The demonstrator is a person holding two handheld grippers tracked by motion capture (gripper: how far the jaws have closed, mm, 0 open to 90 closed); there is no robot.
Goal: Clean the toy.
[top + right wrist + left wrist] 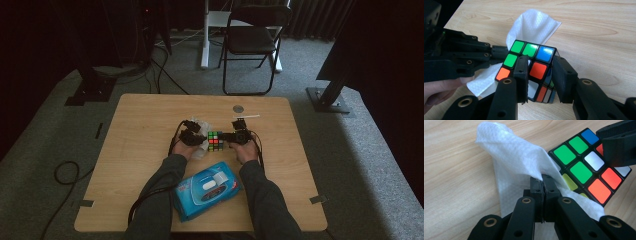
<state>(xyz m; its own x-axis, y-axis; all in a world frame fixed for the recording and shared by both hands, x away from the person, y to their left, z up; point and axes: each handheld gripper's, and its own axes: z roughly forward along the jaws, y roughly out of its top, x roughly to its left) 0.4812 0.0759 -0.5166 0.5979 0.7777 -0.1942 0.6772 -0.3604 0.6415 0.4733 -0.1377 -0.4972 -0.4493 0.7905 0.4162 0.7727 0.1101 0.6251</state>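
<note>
The step in hand looks like wiping a scrambled multicoloured plastic puzzle cube [215, 141] with one crumpled white wet wipe [516, 162]. The cube sits at the middle of the light wooden table [140, 150], between the two grippers. The right gripper [540, 75] has its jaws closed on the cube's near corner, holding it steady. The left gripper [543, 183] has its jaws pressed together on a fold of the wipe, which lies against the cube's green-tiled face.

To do it well, the right gripper should probably hold firm while the left drags the wipe flat across one face at a time, without tugging the cube loose.

Counted: one cube, one loose wipe, one blue soft pack of wipes [206, 190] near the person's forearms, two grippers.
</note>
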